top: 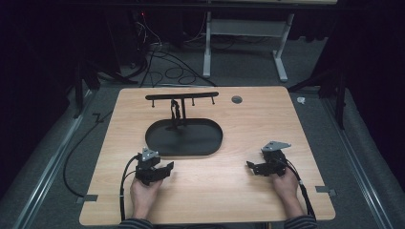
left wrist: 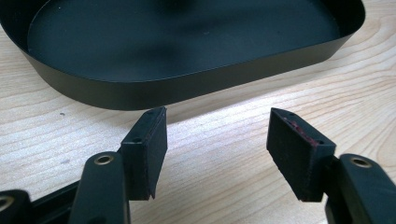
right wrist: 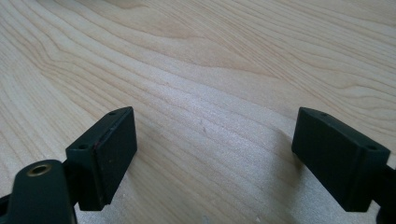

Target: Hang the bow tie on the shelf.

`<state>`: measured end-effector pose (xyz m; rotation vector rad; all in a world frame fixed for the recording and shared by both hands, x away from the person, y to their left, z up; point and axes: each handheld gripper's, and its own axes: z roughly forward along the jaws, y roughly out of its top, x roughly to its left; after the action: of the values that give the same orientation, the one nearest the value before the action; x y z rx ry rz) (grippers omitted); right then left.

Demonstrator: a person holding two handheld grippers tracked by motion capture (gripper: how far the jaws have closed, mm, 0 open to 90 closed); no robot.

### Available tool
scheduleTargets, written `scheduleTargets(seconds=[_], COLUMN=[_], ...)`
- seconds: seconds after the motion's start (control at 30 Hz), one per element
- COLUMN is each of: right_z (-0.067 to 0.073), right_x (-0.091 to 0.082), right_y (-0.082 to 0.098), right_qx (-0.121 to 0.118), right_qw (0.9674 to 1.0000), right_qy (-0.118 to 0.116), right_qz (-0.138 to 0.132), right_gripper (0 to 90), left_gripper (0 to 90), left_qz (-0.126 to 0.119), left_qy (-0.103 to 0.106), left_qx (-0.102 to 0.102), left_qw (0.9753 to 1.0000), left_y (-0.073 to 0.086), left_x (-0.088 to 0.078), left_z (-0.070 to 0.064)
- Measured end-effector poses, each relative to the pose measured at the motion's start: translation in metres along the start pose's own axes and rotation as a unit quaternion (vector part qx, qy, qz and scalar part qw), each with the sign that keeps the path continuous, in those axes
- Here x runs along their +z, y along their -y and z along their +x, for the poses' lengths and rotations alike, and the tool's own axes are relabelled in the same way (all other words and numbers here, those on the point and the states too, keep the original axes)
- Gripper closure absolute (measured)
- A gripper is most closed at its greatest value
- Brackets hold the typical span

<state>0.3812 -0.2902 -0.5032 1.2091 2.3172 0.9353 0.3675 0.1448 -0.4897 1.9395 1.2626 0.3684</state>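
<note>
From the high view, the black oval tray [top: 188, 138] lies long axis across the worktop [top: 229, 191], just ahead of the left tongs [top: 165, 168]; the right tongs [top: 252, 167] sit well apart on bare wood. Left gripper view: jaws wide, empty, tray wall [left wrist: 154, 91] just beyond them. Right gripper view: jaws wide, empty, open wood ahead.
</note>
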Motion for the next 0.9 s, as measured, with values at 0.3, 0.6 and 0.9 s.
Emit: scheduleTargets(seconds=[0.3,0.6,0.9], right_z=[0.000,0.000,0.000], right_x=[0.000,0.000,0.000], right_y=[0.000,0.000,0.000], right_qx=[0.000,0.000,0.001], right_qw=[1.0000,1.0000,1.0000], right_qy=[0.000,0.000,0.000], right_qz=[0.000,0.000,0.000], right_gripper=[14.9,14.9,14.9], left_gripper=[38.9,38.9,37.9], left_qz=[0.007,0.011,0.006], left_qy=[-0.012,-0.029,-0.048], left_qx=[0.010,0.027,0.054], left_qw=[0.9999,0.9992,0.9974], left_y=[0.001,0.003,0.005], left_x=[0.007,0.013,0.019], left_z=[-0.001,-0.005,-0.008])
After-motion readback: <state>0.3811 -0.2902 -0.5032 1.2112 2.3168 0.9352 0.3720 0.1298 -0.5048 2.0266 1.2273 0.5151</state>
